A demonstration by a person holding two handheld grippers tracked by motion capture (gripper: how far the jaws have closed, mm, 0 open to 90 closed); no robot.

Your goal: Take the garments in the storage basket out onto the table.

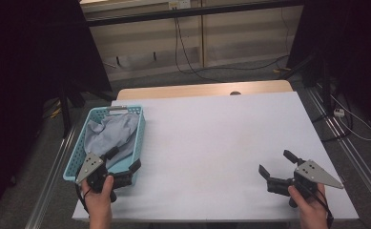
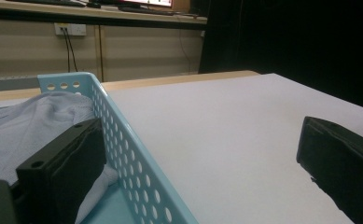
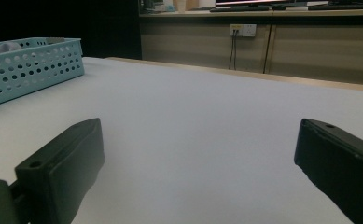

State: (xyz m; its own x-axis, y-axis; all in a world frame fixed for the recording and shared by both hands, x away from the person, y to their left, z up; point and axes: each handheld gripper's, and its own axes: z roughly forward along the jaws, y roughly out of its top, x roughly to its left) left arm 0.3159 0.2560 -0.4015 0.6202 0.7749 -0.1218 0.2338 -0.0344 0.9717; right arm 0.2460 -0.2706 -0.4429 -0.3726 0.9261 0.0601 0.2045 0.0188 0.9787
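The left gripper (image 1: pixel 124 161) is held over the near end of a blue basket (image 1: pixel 76 151). Its jaws are spread wide apart, and nothing is pinched between them. One jaw is inside the basket, just above a grey cloth (image 1: pixel 109 135). The other jaw is outside, past the basket's side wall. In the left gripper view, that wall (image 2: pixel 137 164) is seen running up between the two jaws, with the cloth (image 2: pixel 34 122) lying to the left of it, under and beyond the left jaw. Whether that jaw touches the cloth cannot be told.

The cloth is bunched up inside the basket, ahead of the left gripper. It is piled almost up to the rim.

The right gripper (image 1: pixel 276 166) is held low over the white table (image 1: pixel 221 138), well apart from the left one. Its jaws are also spread wide, and only bare table is seen between them. From this gripper, the basket (image 3: pixel 30 67) is seen far off to the left, with a bit of cloth (image 3: pixel 2 46) peeking over its rim.

Each gripper is held from behind by a hand (image 1: pixel 98 198).
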